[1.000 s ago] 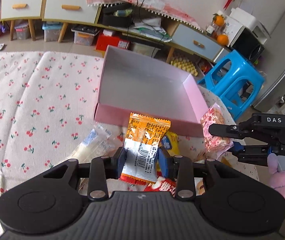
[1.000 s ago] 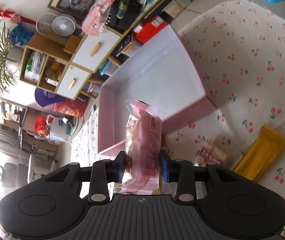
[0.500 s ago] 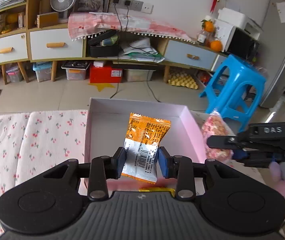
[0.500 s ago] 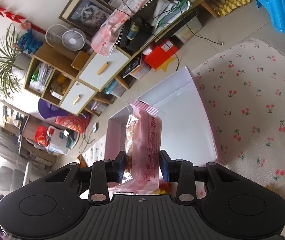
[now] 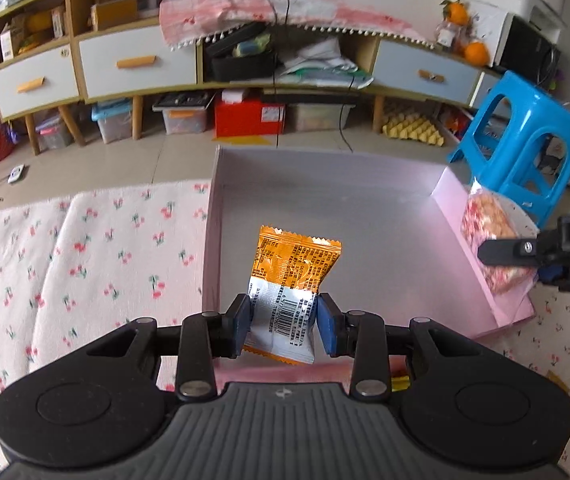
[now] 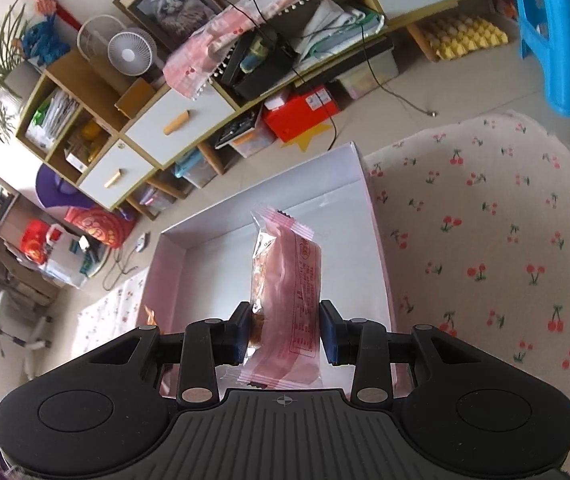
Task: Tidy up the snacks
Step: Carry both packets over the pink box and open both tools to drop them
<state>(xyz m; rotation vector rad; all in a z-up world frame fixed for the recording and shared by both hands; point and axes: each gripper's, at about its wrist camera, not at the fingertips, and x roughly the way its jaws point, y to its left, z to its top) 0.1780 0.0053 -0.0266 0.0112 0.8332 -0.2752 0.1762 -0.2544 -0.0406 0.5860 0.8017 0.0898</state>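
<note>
My left gripper [image 5: 283, 322] is shut on an orange and silver snack packet [image 5: 291, 280] and holds it above the near part of an empty pink box [image 5: 481, 264] on a cherry-print cloth. My right gripper [image 6: 286, 330] is shut on a pink snack packet [image 6: 287, 280], also over the box [image 6: 377, 232]. In the left wrist view the right gripper [image 5: 525, 258] and its pink packet [image 5: 489, 236] hang over the box's right wall.
The cherry-print cloth [image 5: 85, 264] covers the surface on both sides of the box. A blue stool [image 5: 525, 140] stands beyond the box on the right. A low cabinet with drawers [image 5: 137, 64] lines the far wall.
Both grippers have moved forward with their packets, from in front of the box near loose snacks to above the box. Their grips have not changed.
</note>
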